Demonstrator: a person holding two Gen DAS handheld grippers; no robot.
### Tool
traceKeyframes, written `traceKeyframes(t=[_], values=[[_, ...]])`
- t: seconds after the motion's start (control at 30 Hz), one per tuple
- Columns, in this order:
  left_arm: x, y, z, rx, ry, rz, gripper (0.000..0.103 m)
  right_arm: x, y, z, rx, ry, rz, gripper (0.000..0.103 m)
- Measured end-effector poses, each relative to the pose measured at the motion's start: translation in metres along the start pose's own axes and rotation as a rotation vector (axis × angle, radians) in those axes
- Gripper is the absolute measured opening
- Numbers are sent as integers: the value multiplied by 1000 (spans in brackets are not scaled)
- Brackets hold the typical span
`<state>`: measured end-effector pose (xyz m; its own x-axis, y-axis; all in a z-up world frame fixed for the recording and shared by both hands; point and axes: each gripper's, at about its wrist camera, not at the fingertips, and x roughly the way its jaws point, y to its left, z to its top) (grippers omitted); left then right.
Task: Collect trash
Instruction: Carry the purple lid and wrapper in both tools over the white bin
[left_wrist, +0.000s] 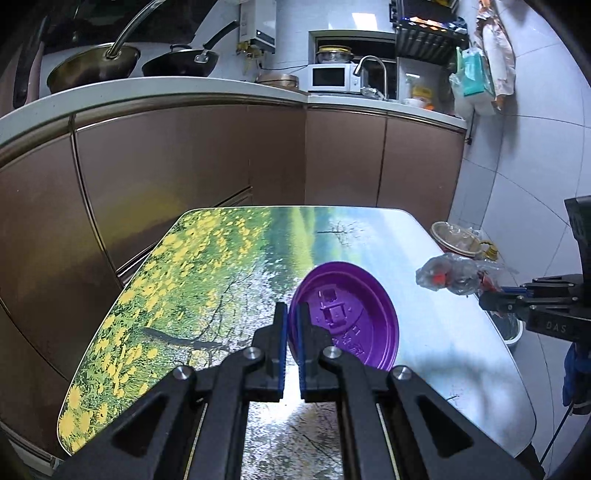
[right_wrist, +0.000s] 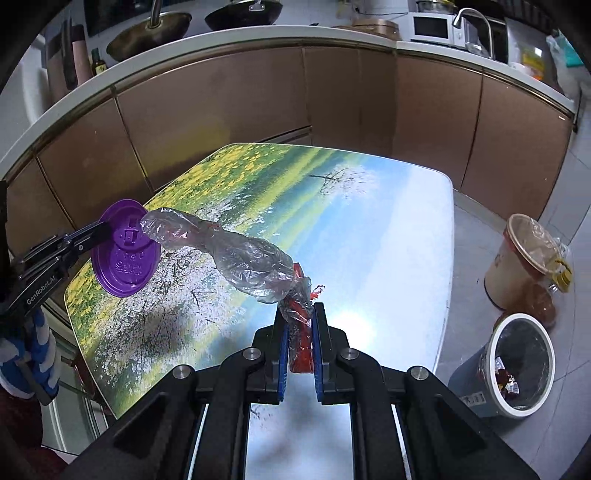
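Note:
My left gripper (left_wrist: 291, 314) is shut on the rim of a purple plastic cup lid (left_wrist: 351, 317) and holds it above the table; it also shows in the right wrist view (right_wrist: 125, 251). My right gripper (right_wrist: 300, 314) is shut on a crumpled clear plastic bag (right_wrist: 243, 258) with a red wrapper (right_wrist: 301, 343) bunched inside it, held above the table. In the left wrist view the bag (left_wrist: 448, 277) hangs at the right, in front of the right gripper (left_wrist: 487, 291).
The table (right_wrist: 388, 229) has a glossy landscape print. On the floor to its right stand a grey trash bin (right_wrist: 517, 362) with wrappers inside and a tan bucket (right_wrist: 517, 258) lined with plastic. Brown cabinets (right_wrist: 221, 110) and a counter with pans run behind the table.

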<state>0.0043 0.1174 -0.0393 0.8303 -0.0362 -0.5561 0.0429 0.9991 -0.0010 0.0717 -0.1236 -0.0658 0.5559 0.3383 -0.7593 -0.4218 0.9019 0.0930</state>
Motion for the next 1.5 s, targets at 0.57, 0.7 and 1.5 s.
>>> traceKeyframes(t=[0.57, 0.7, 1.5], values=[[6, -52, 11, 89, 42, 27, 4, -15, -54, -30, 95, -39, 21, 11], [9, -71, 15, 125, 52, 30, 4, -19, -70, -37, 131, -60, 35, 11], [102, -292, 58, 383, 158, -235, 4, -55, -250, -133, 543, -151, -122, 11]])
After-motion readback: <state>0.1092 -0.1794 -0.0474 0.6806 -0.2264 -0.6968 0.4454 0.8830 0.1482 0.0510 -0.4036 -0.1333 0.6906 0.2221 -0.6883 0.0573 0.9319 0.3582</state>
